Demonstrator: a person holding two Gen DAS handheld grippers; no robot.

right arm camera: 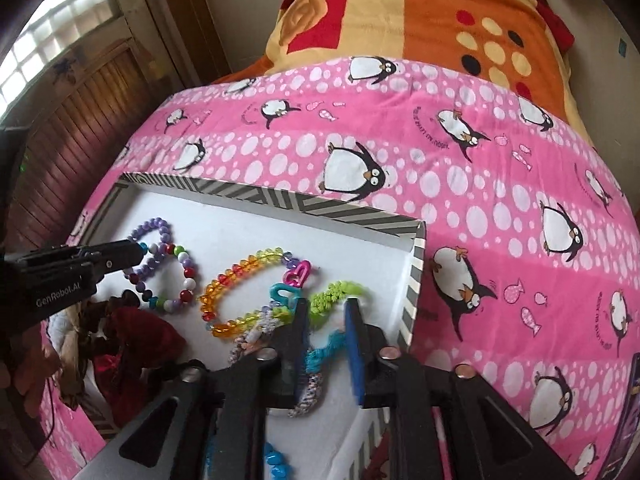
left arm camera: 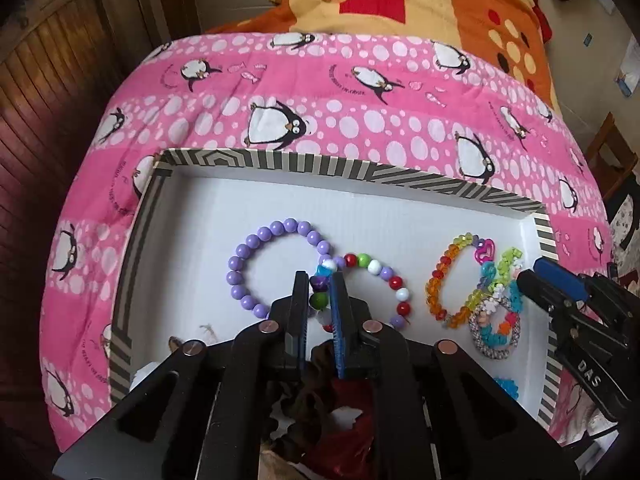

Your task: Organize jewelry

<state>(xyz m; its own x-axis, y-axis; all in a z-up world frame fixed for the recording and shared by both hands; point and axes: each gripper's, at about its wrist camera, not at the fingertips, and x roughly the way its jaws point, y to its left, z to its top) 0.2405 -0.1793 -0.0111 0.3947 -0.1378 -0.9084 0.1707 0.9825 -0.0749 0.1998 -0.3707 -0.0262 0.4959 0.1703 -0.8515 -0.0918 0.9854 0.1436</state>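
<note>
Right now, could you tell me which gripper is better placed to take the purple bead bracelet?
Left. The left gripper sits at the multicoloured bracelet touching the purple bracelet; the right gripper is over the teal and green bands near the box's far-side wall.

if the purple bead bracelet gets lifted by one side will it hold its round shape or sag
The purple bead bracelet is separate round beads strung in a loop, so it probably sags into a droop. The smooth, glossy beads may slip between fingers. Pushed on the tray, it likely slides and deforms.
</note>
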